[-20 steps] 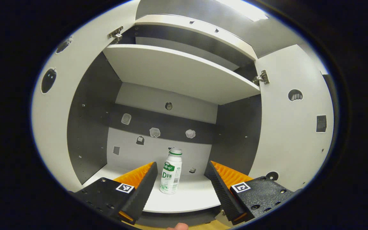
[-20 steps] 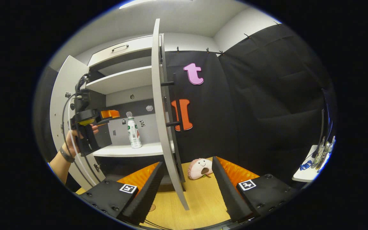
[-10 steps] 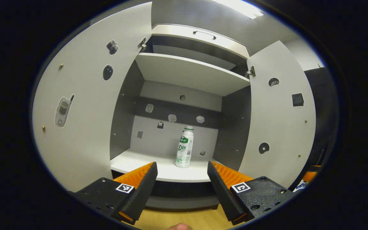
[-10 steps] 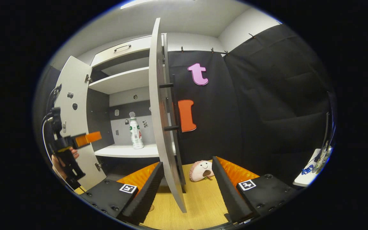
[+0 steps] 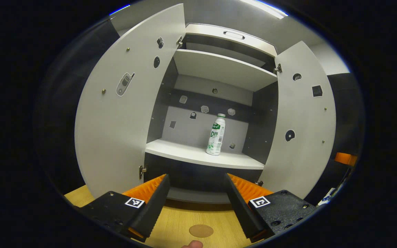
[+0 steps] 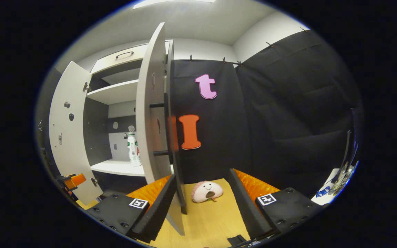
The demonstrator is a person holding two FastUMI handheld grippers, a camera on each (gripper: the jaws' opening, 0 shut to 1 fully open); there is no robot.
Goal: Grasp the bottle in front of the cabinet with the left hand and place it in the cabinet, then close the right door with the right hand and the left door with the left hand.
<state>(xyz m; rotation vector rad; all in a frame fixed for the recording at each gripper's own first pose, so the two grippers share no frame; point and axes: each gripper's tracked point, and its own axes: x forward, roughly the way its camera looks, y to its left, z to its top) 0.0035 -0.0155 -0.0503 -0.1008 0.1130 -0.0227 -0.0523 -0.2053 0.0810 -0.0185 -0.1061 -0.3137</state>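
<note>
Bottle (image 5: 216, 134) stands upright on the cabinet's lower shelf (image 5: 198, 155), centre of the left gripper view, clear of both doors, so I judge the placing done. My left hand-held gripper (image 5: 196, 199) sits low in that frame with its fingers spread wide and nothing between them, over the wooden floor (image 5: 184, 224).

The step in hand, as I read it, is the right door (image 6: 153, 113). In the right gripper view it stands edge-on just left of centre, its dark bar handle (image 6: 165, 127) facing the black cloth. My right hand-held gripper (image 6: 202, 206) is also wide and empty at the bottom of that frame, with the door's lower edge between its fingers; I cannot tell whether either finger touches it.

To do this well I would press on the door's outer face near the free edge, not near the hinge, and sweep it in an arc toward the cabinet, steady rather than fast so it doesn't bounce. I keep the left one back from the opening meanwhile. A plush toy (image 6: 206, 191) lies on the floor outside the swing.
</note>
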